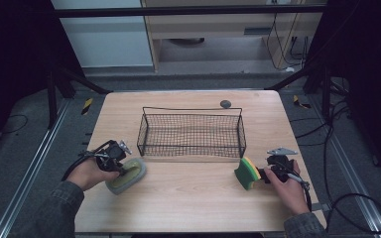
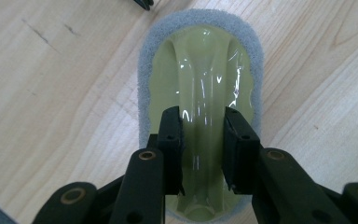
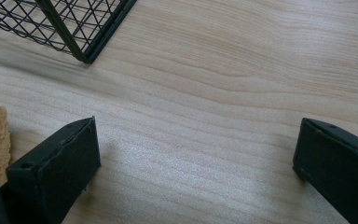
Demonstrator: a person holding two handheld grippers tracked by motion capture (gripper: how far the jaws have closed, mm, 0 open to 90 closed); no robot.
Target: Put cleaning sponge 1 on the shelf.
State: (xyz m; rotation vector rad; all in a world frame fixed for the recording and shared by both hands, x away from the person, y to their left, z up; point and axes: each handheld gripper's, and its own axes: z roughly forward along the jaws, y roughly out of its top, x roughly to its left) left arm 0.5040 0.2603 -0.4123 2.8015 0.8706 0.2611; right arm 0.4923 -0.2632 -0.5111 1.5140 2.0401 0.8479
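1. Looking along your left gripper point(image 2: 203, 154), you have its jaws set either side of the raised handle of the scrubbing pad point(image 2: 200, 93); they touch or nearly touch the ridge, but a firm pinch I cannot tell.
2. The pad's long axis runs straight away from the jaws, in line with them. It lies flat on the table point(image 1: 188, 198), just in front of the wire basket point(image 1: 192, 133), near its left corner.
3. The pad is oval, glossy olive plastic over a grey felt rim.
4. Your right gripper point(image 3: 196, 158) stands spread wide over bare wood, with the yellow-green sponge point(image 1: 247, 173) just at its left.
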